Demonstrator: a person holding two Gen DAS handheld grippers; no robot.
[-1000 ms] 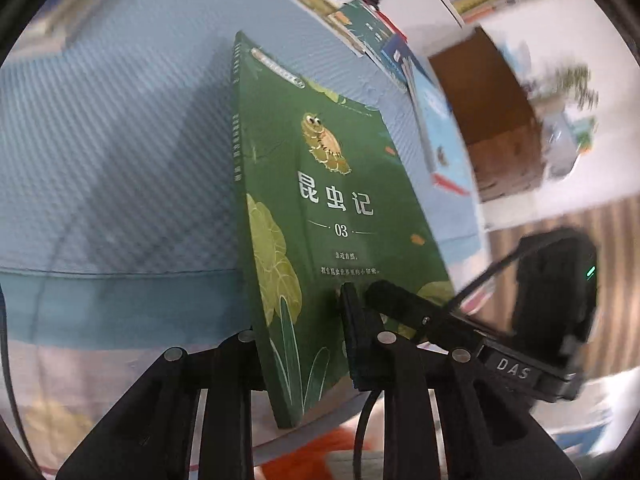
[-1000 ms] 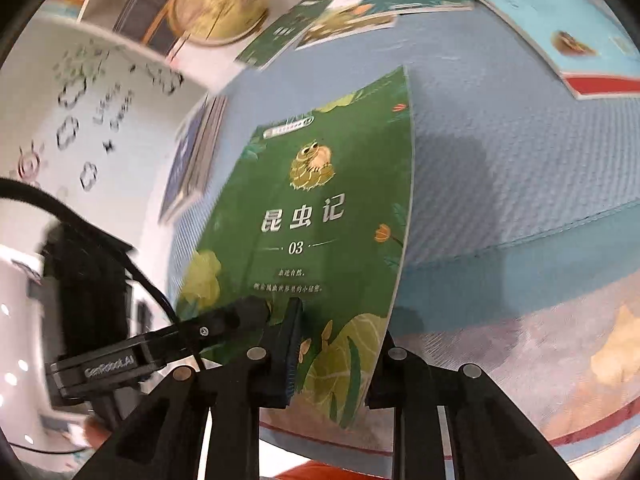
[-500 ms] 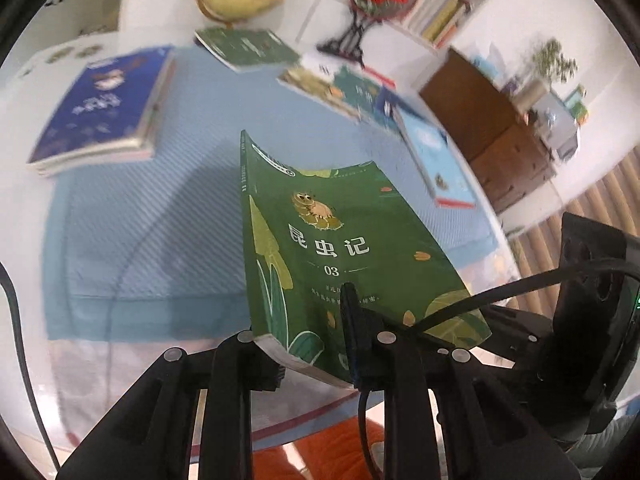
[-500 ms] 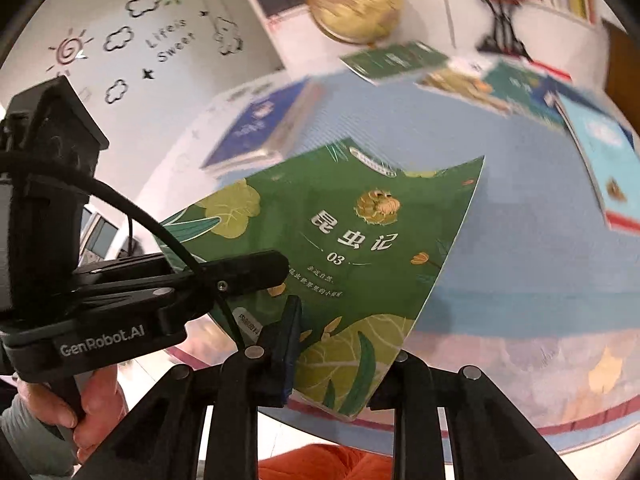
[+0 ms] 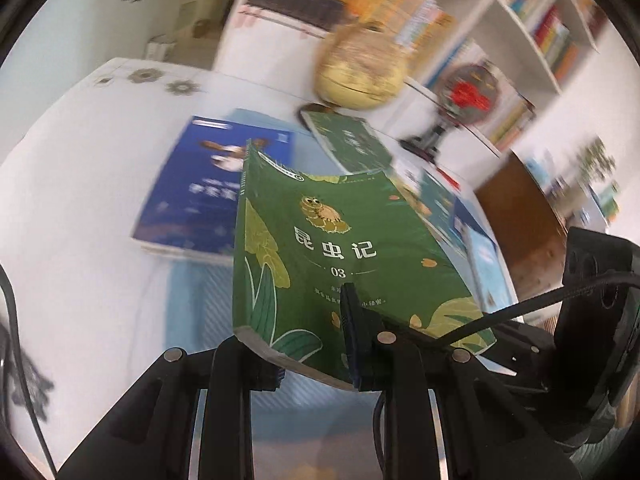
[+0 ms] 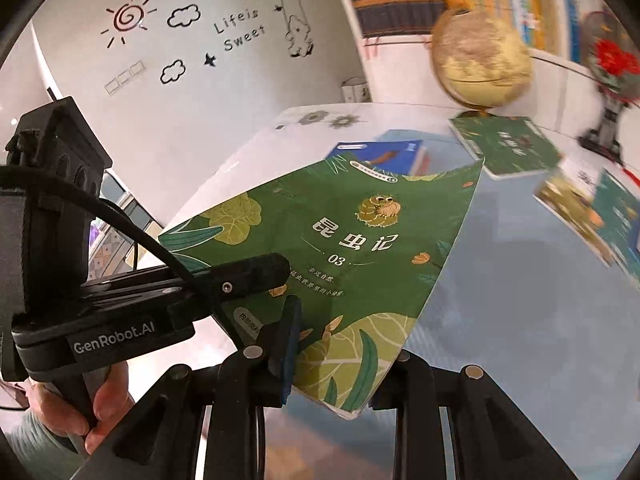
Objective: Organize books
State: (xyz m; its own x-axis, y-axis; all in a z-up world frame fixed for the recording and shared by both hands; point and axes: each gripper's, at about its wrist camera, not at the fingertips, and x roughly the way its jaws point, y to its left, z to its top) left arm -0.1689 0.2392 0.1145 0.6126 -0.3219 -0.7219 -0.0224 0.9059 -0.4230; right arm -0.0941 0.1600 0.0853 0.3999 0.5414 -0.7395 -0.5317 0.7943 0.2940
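Observation:
A green book (image 5: 320, 248) with a frog picture and "03" on its cover hangs above the table, held by both grippers at its near edge. My left gripper (image 5: 312, 356) is shut on it near the spine corner; my right gripper (image 6: 340, 360) is shut on the open-edge corner of the same green book (image 6: 352, 240). A blue book stack (image 5: 200, 196) lies on the table beyond it, also in the right wrist view (image 6: 384, 156). Another green book (image 5: 348, 144) lies farther back.
A yellow globe (image 5: 360, 68) and a round red-flower fan on a stand (image 5: 468, 96) are at the table's back edge, before bookshelves (image 5: 520, 20). More books (image 6: 592, 208) lie spread at the right on the blue tablecloth (image 6: 520, 280). A hand (image 6: 96, 408) holds the left gripper's handle.
Both grippers have lifted the green book off the table and carried it toward the blue book stack and globe. The book has tilted from steep to flatter.

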